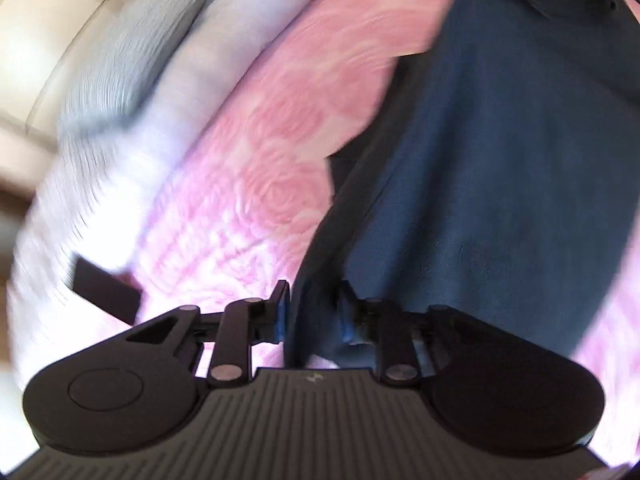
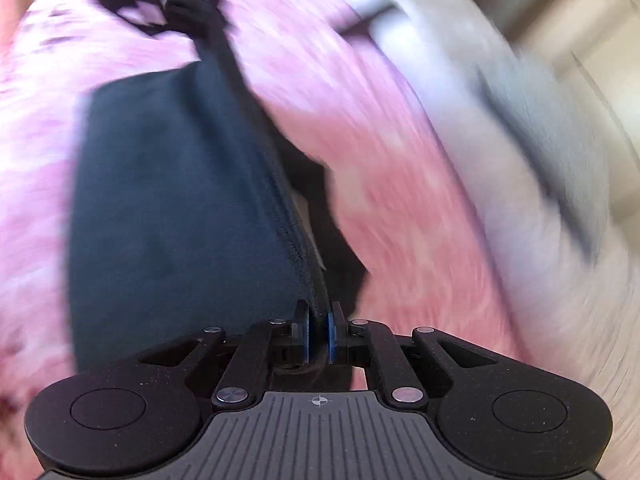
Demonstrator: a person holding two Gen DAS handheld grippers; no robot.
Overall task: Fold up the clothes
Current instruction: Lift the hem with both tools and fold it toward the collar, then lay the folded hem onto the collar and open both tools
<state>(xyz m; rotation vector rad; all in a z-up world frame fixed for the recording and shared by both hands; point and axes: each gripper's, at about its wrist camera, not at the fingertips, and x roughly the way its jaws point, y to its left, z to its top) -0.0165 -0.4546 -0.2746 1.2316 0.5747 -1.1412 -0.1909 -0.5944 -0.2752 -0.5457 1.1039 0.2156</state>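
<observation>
A dark blue garment point(image 1: 480, 160) lies on a pink rose-patterned bedspread point(image 1: 260, 140). In the left wrist view my left gripper point(image 1: 313, 314) has its jaws apart, with the garment's left edge lying between the blue pads. The left pad point(image 1: 281, 312) stands clear of the cloth. In the right wrist view the same garment point(image 2: 172, 200) stretches away from my right gripper point(image 2: 319, 330). Its jaws are nearly together, pinching the stitched hem. Both views are smeared by motion.
A pale grey-white cloth point(image 1: 140, 80) lies along the bedspread's far side, also seen from the right point(image 2: 500, 120). A small dark rectangle point(image 1: 106, 290) rests on it at the left. A black blurred shape point(image 2: 180, 0) sits beyond the garment. Pale flooring point(image 1: 40, 20) lies past the bed.
</observation>
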